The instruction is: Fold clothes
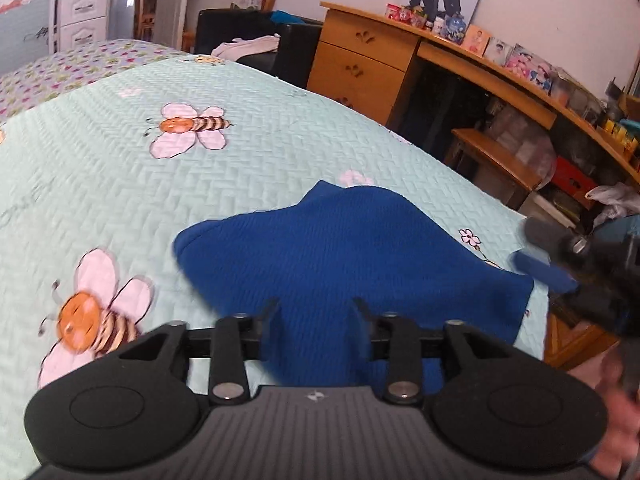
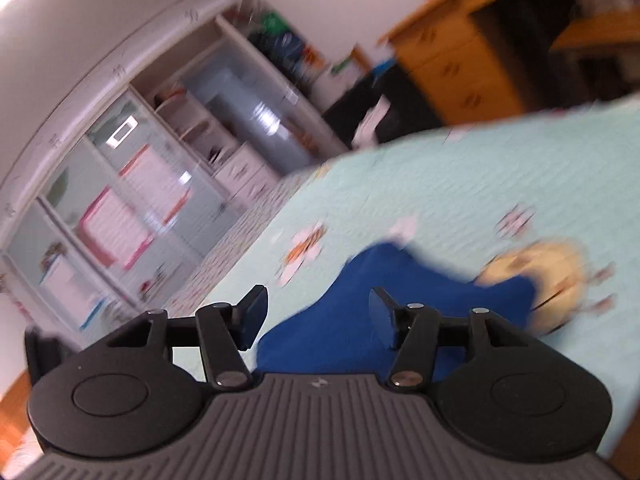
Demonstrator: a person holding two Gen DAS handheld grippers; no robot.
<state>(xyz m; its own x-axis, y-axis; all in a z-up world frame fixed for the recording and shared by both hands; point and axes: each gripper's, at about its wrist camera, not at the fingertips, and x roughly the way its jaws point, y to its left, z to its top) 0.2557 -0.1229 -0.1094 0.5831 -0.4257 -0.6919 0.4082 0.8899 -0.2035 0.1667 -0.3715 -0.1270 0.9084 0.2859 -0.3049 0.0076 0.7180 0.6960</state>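
Observation:
A dark blue knitted garment (image 1: 344,248) lies in a loose folded heap on the pale green bee-print bedspread (image 1: 120,180), near the bed's right edge. My left gripper (image 1: 316,316) hangs low over its near part, jaws apart, the cloth showing between the fingers without being pinched. My right gripper (image 2: 318,316) also stands open just above the same blue garment (image 2: 360,320), in a blurred and tilted view. In the left wrist view the right gripper (image 1: 560,268) sits at the garment's right corner, a hand (image 1: 616,412) behind it.
A wooden desk (image 1: 360,64) with drawers and shelves runs along the right side, past the bed's edge. A black armchair (image 1: 260,36) with clothes on it stands beyond the bed. A white wardrobe (image 2: 140,168) fills the far wall. A yellow bee print (image 2: 548,276) lies next to the garment.

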